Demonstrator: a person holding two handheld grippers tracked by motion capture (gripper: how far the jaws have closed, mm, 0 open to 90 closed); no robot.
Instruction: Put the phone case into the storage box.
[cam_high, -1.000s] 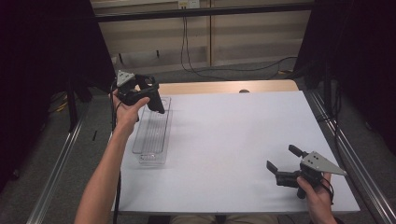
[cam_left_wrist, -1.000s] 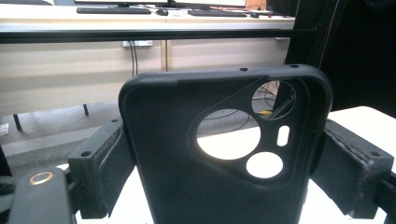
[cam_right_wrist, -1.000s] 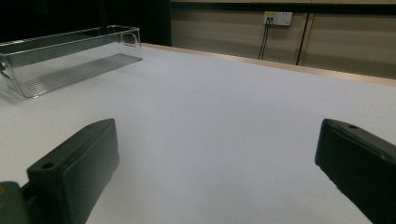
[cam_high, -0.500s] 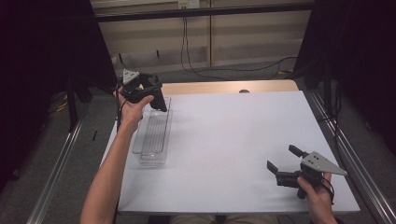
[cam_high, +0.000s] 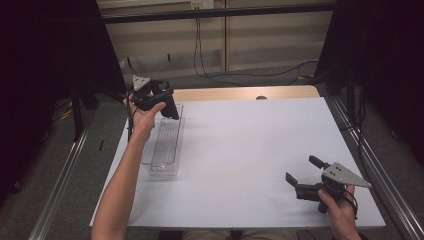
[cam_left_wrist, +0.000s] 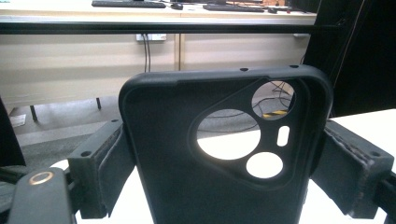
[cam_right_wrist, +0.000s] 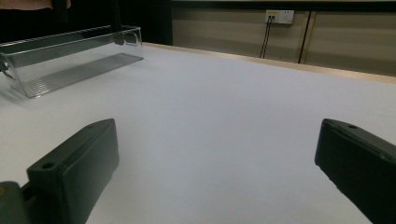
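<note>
In the left gripper view the left gripper (cam_left_wrist: 224, 154) pinches a black phone case (cam_left_wrist: 219, 154) by its two long edges: the padded jaws press against the case at the left and right of the frame, so they stand apart by the width of the case and no more. The case stands upright between them, its top edge in the upper half of the frame, and its camera cut-outs sit right of centre, with the white table and the far wall showing through the holes. In the high view the same gripper (cam_high: 167, 107) sits in the upper left of the frame, held in the person's left hand (cam_high: 142, 117) above the far end of a clear tray (cam_high: 162, 150); the case hangs from it as a dark shape over the tray's far rim, though whether it touches the tray cannot be told from this angle. The tray lies lengthwise along the left side of the table (cam_high: 250, 150). The right gripper (cam_high: 302, 172) is in the lower right of the high view, low over the table and well apart from the tray. In the right gripper view its jaws are spread wide, at the lower left and lower right corners of the frame, with bare table between them and the tray (cam_right_wrist: 70, 60) in the upper left.
</note>
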